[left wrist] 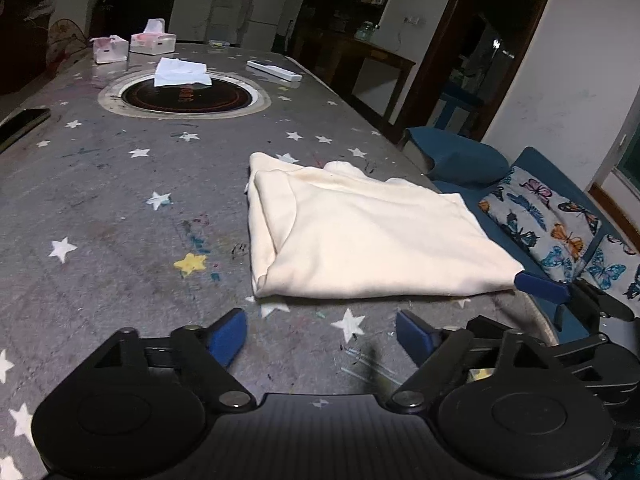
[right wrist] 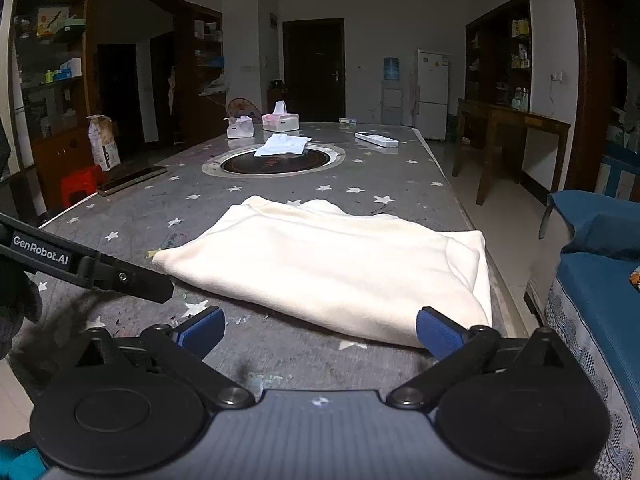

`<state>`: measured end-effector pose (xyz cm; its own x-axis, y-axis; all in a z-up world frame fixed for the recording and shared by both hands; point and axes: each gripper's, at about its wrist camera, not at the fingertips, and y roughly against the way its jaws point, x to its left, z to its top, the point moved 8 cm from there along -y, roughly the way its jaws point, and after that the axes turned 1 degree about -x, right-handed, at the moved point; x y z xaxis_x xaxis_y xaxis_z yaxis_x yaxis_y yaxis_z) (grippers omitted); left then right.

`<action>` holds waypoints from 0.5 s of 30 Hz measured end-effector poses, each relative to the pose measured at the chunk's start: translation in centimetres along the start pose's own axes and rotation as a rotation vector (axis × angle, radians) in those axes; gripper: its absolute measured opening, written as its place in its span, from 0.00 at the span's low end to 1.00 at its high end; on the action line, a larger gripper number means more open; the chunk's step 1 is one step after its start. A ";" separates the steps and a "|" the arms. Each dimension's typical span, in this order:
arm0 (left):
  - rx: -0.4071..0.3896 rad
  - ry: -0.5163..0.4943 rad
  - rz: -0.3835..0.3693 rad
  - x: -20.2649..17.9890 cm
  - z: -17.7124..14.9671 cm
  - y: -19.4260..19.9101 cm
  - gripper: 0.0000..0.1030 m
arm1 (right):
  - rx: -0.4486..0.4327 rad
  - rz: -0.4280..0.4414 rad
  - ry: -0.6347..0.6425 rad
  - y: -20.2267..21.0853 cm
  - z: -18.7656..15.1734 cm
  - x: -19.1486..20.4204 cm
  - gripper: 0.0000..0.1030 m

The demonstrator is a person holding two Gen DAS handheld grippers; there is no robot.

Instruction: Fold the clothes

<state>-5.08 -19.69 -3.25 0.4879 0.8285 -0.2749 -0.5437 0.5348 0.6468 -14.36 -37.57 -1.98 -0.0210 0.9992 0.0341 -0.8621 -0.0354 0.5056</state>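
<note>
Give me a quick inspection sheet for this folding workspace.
Surface: grey star-print table, stained, round inset hob.
Job's things: cream garment folded flat near the right edge.
Clutter: white cloth on the hob, two tissue boxes, remote, phone.
Grippers: left gripper open; right gripper open; both empty, at the garment's near edge.
Cables: nothing seen.
Surroundings: blue sofa, fridge, shelves.

Tissue boxes (right wrist: 280,121) and remote (right wrist: 377,139) on table (right wrist: 132,216).
</note>
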 end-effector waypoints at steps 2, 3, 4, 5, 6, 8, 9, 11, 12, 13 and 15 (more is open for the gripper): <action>-0.004 -0.005 0.009 0.0 0.0 0.1 0.89 | 0.001 -0.004 -0.008 0.1 -0.1 0.0 1.00; -0.006 -0.005 0.011 0.0 0.0 0.2 0.90 | 0.001 -0.007 -0.011 0.1 -0.1 0.0 1.00; -0.009 -0.005 0.013 0.0 -0.1 0.3 0.91 | 0.001 -0.010 -0.014 0.1 -0.1 0.0 1.00; -0.011 -0.007 0.014 0.0 -0.1 0.4 0.92 | 0.001 -0.013 -0.017 0.2 -0.1 0.0 1.00; -0.013 -0.009 0.016 -0.1 -0.1 0.4 0.94 | 0.000 -0.016 -0.020 0.3 -0.1 0.0 1.00; -0.018 -0.016 0.024 -0.2 -0.2 0.6 0.97 | -0.001 -0.020 -0.025 0.4 -0.1 0.0 1.00; -0.020 -0.021 0.030 -0.3 -0.2 0.7 0.99 | -0.001 -0.020 -0.028 0.5 -0.2 0.0 1.00; -0.024 -0.029 0.041 -0.4 -0.3 0.8 1.00 | 0.001 -0.019 -0.036 0.6 -0.3 0.0 1.00; -0.025 -0.031 0.044 -0.4 -0.3 0.8 1.00 | 0.005 -0.019 -0.040 0.6 -0.4 0.0 1.00; -0.025 -0.033 0.047 -0.5 -0.4 0.9 1.00 | 0.009 -0.019 -0.045 0.6 -0.5 0.1 1.00; -0.022 -0.031 0.055 -0.4 -0.5 0.9 1.00 | 0.017 -0.019 -0.052 0.6 -0.6 0.1 1.00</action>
<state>-6.15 -19.47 -2.88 0.4779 0.8513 -0.2166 -0.5848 0.4924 0.6446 -15.25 -37.44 -2.20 0.0224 0.9974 0.0687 -0.8532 -0.0168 0.5213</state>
